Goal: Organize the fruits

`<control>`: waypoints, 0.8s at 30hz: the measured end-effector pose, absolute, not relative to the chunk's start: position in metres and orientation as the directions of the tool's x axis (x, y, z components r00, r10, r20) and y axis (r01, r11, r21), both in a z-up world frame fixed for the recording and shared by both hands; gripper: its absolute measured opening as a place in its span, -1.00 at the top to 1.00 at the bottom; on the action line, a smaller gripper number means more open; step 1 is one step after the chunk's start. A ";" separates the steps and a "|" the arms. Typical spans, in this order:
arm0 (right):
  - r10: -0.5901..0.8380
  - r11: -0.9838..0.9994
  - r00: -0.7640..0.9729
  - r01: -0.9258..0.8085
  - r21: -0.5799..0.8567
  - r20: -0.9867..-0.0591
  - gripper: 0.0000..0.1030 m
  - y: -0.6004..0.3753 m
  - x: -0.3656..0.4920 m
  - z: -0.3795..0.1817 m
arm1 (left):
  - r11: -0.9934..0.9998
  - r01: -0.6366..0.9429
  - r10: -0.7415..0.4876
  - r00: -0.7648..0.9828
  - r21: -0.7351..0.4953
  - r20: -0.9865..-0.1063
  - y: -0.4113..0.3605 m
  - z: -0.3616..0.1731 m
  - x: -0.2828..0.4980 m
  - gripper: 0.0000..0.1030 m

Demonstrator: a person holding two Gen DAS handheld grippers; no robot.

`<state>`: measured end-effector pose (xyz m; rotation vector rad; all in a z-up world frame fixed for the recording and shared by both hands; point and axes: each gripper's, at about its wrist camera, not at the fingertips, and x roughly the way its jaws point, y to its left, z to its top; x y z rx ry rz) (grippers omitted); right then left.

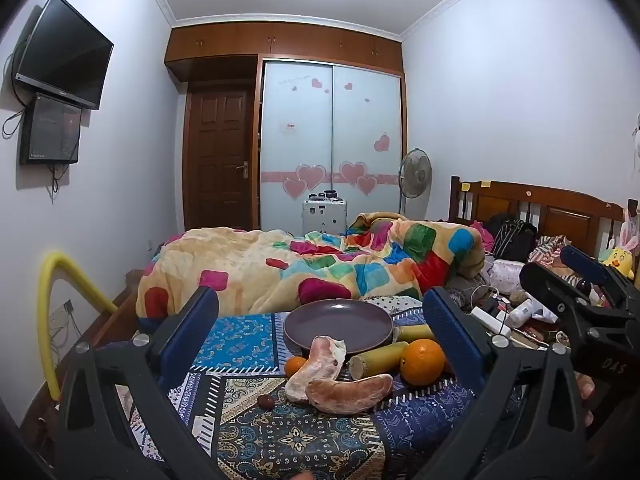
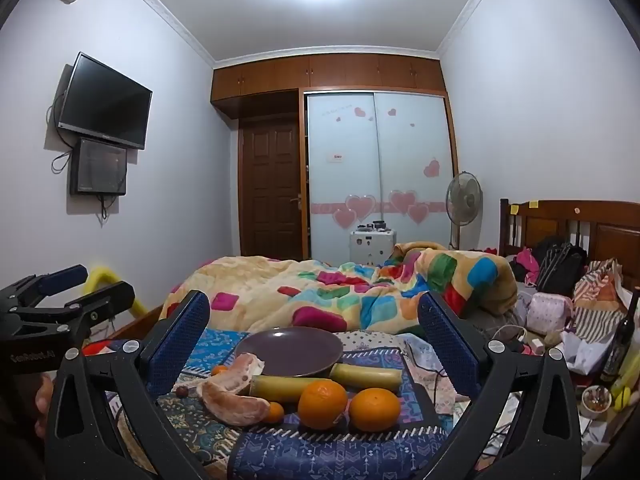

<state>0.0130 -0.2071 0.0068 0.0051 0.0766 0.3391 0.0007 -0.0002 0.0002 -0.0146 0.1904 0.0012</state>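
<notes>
An empty purple plate [image 1: 338, 322] [image 2: 289, 350] sits on a patterned cloth [image 1: 280, 432] on the bed. In front of it lie two peeled pomelo segments [image 1: 348, 394] [image 2: 236, 398], two yellow-green cane pieces [image 1: 378, 358] [image 2: 292, 386], two large oranges [image 1: 423, 361] [image 2: 322, 404], small tangerines [image 1: 295, 365] [image 2: 275, 412] and a small dark red fruit [image 1: 265, 401] [image 2: 182, 391]. My left gripper [image 1: 320, 328] is open and empty, above the fruits. My right gripper [image 2: 314, 328] is open and empty, also above them. Each gripper shows at the other view's edge.
A colourful quilt [image 1: 304, 264] is bunched behind the plate. Clutter of bags, bottles and cables [image 2: 560, 320] fills the bed's right side by the wooden headboard [image 1: 532, 204]. A yellow tube [image 1: 52, 312] stands at the left wall.
</notes>
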 end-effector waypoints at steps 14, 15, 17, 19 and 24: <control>0.336 0.942 0.939 -0.336 0.018 -0.069 -1.00 -0.204 0.012 0.008 | 1.000 0.004 -0.009 0.985 -0.031 -0.174 -0.004 -0.003 0.001 -1.00; 0.336 0.942 0.939 -0.336 0.018 -0.069 -1.00 -0.204 0.012 0.008 | 0.999 0.009 -0.014 0.985 -0.032 -0.170 0.000 -0.002 -0.001 -1.00; 0.336 0.942 0.940 -0.335 0.019 -0.068 -1.00 -0.205 0.012 0.008 | 0.999 0.014 -0.019 0.986 -0.032 -0.166 0.000 -0.002 -0.002 -1.00; 0.337 0.942 0.939 -0.336 0.019 -0.067 -1.00 -0.204 0.012 0.010 | 0.999 0.013 -0.018 0.987 -0.033 -0.163 0.000 -0.002 -0.003 -1.00; 0.335 0.942 0.940 -0.335 0.016 -0.064 -1.00 -0.204 0.009 0.009 | 1.000 0.009 -0.013 0.987 -0.025 -0.162 0.001 -0.001 -0.004 -1.00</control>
